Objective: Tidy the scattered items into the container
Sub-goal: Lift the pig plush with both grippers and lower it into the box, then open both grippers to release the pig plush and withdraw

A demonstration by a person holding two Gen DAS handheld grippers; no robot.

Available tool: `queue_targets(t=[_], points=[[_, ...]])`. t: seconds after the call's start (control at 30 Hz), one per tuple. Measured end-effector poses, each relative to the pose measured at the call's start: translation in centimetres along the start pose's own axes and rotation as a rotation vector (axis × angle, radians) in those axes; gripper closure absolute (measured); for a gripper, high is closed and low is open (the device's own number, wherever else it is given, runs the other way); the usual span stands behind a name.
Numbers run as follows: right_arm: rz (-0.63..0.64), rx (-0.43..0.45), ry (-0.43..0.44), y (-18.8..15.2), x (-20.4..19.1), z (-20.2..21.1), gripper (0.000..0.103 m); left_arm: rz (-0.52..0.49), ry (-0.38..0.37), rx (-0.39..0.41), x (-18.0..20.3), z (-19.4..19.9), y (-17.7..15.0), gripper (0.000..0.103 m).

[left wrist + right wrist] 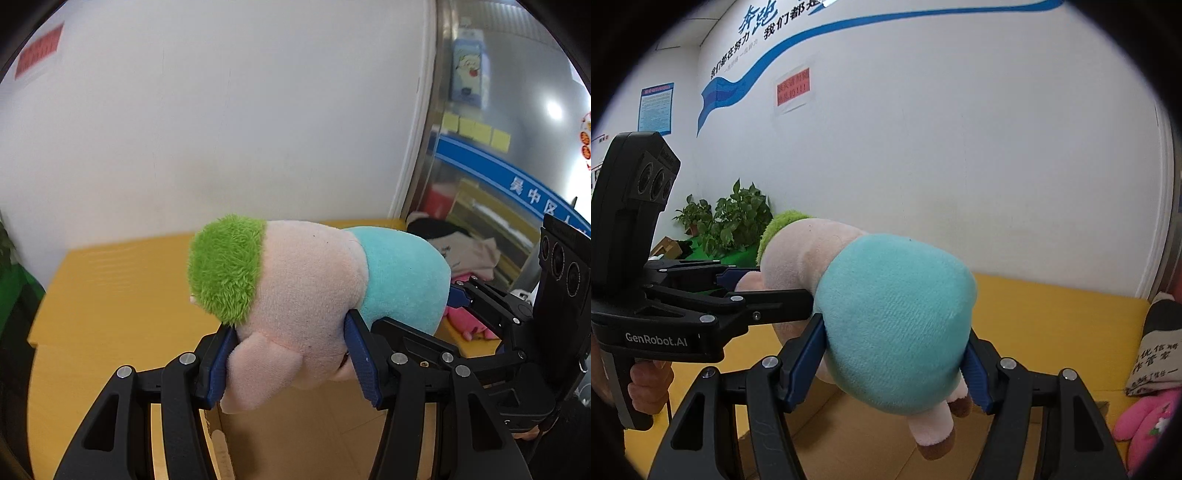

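1. While both tools pinch it, plush pig (306,291) hangs above open cardboard box (295,435).
2. Left gripper (291,354) clamps the head; right gripper (897,362) clamps the teal body.
3. Yellow table (110,295) beneath; pink plush (1145,413) lies well apart.

A plush pig (306,295) with a green tuft and teal shirt fills mid-frame, its pink head pinched between the left gripper (291,354) pads. The right gripper (458,295) clamps its teal body at right, above a cardboard box (295,443).
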State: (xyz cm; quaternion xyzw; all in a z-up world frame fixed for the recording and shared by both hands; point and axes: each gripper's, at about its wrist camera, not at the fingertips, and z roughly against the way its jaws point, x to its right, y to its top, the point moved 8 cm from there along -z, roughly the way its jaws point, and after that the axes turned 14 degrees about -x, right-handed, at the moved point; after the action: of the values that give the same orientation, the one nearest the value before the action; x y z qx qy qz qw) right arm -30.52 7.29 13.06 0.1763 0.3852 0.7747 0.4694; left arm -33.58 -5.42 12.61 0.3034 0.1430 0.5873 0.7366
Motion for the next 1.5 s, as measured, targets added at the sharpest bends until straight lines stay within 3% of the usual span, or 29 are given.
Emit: queue_targets(t=[0.2,0.4,0.57,0.63,0.77,0.93,1.1,1.33,1.43,1.5], points=[[-0.028,-0.120,0.017,-5.7,1.5,-8.7,0.036,0.046,0.012,-0.153,-2.3,-8.7,-4.0,0.042],[-0.016,-0.209,-0.005,-9.6,2.0,-14.4,0.036,0.053,0.064,-0.263,-3.1,-14.2,-6.6,0.043],[0.077,-0.270,-0.076,-11.7,0.9,-16.5,0.030,0.048,0.128,-0.343,-3.3,-16.6,-8.2,0.040],[0.078,-0.271,-0.086,-10.9,0.6,-16.9,0.019,0.055,0.129,-0.339,-3.2,-16.2,-8.3,0.039],[0.021,-0.299,-0.040,-10.2,0.3,-16.8,0.015,0.087,0.143,-0.301,-3.1,-13.6,-8.7,0.027],[0.008,-0.284,-0.019,-8.9,-0.3,-13.4,0.015,0.091,0.145,-0.189,-3.5,-6.4,-9.4,0.012],[0.042,-0.254,0.015,-6.9,-2.1,-7.0,0.015,0.042,0.137,-0.119,-1.8,0.1,-12.2,0.005],[0.022,-0.095,0.008,-8.3,-2.8,8.4,0.015,-0.005,0.087,-0.176,2.1,1.3,-20.2,0.005],[-0.006,-0.120,-0.041,-12.5,-0.7,12.0,0.015,0.042,0.050,-0.219,1.8,0.5,-23.3,0.005],[-0.019,-0.163,-0.082,-15.2,0.4,11.7,0.015,0.078,0.041,-0.243,2.1,-0.5,-24.4,0.005]])
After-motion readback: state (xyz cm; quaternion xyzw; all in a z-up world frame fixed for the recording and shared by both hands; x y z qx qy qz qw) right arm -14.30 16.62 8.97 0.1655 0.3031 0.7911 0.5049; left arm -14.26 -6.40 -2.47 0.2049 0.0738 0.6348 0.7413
